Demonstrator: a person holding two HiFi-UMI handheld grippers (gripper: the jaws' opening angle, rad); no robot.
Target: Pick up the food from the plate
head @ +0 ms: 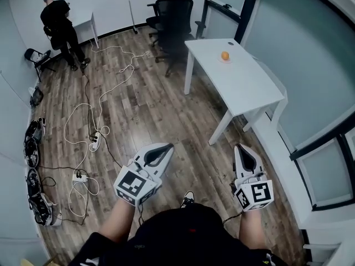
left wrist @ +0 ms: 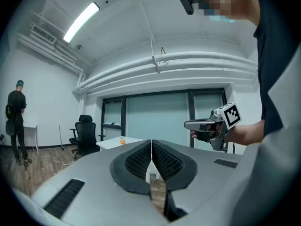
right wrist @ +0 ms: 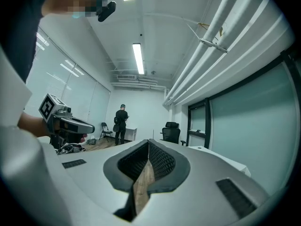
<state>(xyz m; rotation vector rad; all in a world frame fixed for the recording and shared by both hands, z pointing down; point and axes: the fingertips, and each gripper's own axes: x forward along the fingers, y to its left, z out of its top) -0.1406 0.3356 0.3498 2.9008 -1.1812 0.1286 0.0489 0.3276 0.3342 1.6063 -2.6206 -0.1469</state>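
Orange food (head: pixel 224 55) sits on plate (head: pixel 229 60) at far end of white surface (head: pixel 244 90), well apart from person. Left hand-held gripper (head: pixel 162 148) and right hand-held gripper (head: pixel 241 148): jaws together, empty. Step judged: approach; walk closer, open 1 gripper before descent.

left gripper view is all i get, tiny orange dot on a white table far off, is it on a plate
Observer: Yes, the head view shows the orange food on a pale plate near the far end of the white table.
Operator: right gripper holding anything
Observer: No, its own view shows the right gripper with jaws together and nothing between them.
Operator: floor hazards
Observer: White power strips lie on the wood floor left of the left gripper.
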